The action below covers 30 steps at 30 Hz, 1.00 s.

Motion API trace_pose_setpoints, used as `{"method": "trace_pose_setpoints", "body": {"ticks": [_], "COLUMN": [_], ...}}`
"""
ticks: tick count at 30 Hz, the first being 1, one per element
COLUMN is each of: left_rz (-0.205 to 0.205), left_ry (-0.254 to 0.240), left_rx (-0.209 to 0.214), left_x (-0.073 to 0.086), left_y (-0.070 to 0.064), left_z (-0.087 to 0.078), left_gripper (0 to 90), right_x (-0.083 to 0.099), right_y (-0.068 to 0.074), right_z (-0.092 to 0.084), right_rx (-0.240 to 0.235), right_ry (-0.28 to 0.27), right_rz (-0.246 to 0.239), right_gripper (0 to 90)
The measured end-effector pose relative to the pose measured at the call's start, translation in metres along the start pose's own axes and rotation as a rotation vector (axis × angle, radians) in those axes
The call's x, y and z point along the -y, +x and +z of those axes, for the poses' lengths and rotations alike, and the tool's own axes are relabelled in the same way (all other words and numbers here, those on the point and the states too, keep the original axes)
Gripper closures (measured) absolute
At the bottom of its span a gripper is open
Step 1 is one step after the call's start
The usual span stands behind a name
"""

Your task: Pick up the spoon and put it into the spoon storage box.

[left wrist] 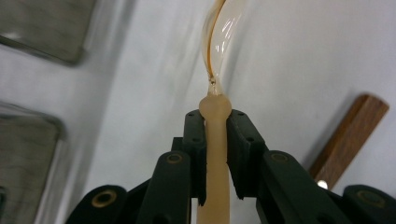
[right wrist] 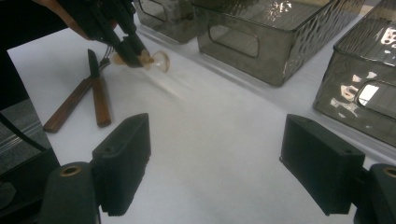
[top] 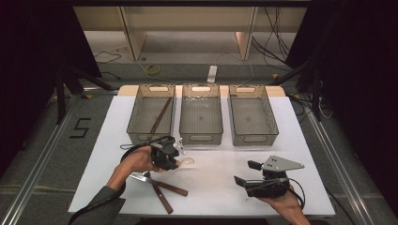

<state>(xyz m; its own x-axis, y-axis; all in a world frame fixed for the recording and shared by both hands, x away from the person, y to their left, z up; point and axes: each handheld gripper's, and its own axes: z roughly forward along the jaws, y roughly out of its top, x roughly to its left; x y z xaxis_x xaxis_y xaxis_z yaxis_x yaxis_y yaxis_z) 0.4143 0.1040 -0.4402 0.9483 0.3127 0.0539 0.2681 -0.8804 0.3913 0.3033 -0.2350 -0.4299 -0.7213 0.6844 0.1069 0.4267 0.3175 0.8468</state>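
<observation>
A translucent amber plastic spoon point(left wrist: 217, 140) is clamped by its handle between the jaws of my left gripper point(left wrist: 215, 119), with its bowl point(left wrist: 219, 37) sticking out past the tips. In the high view the left gripper point(top: 178, 157) hovers over the white table just in front of the left bin, and the spoon point(top: 188, 161) points right. The right gripper view shows that spoon point(right wrist: 159, 60) lifted off the table. My right gripper point(top: 246, 172) rests low at the front right, open, with nothing between its jaws point(right wrist: 217, 135).
Three grey see-through bins stand in a row at the back: left point(top: 136, 112) holding a brown stick-like utensil point(top: 160, 115), middle point(top: 201, 136), right point(top: 251, 138). Wooden-handled cutlery point(top: 162, 190) lies near the front edge under my left forearm. Bare white table point(top: 211, 178) lies between the grippers.
</observation>
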Motion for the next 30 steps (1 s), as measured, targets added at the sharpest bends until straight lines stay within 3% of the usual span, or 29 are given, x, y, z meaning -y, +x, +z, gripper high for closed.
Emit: {"method": "trace_pose_setpoints", "body": {"ticks": [7,9,14,20,23,30], "left_rz": [-0.134,-0.173,-0.241,-0.278,-0.301,-0.341], "left_ry": [-0.090,-0.120,-0.151,-0.188,-0.238,-0.304], "left_rx": [-0.028,-0.015,-0.031,-0.038,-0.010,-0.041], "left_x": [-0.001,0.000,-0.002,-0.004,-0.004,-0.010], "left_y": [0.008,0.011,0.012,0.013,0.014,0.013], "left_z": [-0.010,-0.012,-0.018,-0.023,-0.027,-0.038], "left_gripper": [78.0,78.1,78.1,78.1,78.1,78.1], "right_x": [0.000,0.000,0.000,0.000,0.000,0.000], "right_y": [0.000,0.000,0.000,0.000,0.000,0.000], "right_z": [0.000,0.000,0.000,0.000,0.000,0.001], "right_rx": [0.000,0.000,0.000,0.001,0.001,0.002], "right_ry": [0.001,0.001,0.002,0.000,0.003,0.000], "right_rz": [0.003,0.002,0.003,0.001,0.002,0.003], "right_gripper": [24.8,24.8,24.8,24.8,24.8,24.8]}}
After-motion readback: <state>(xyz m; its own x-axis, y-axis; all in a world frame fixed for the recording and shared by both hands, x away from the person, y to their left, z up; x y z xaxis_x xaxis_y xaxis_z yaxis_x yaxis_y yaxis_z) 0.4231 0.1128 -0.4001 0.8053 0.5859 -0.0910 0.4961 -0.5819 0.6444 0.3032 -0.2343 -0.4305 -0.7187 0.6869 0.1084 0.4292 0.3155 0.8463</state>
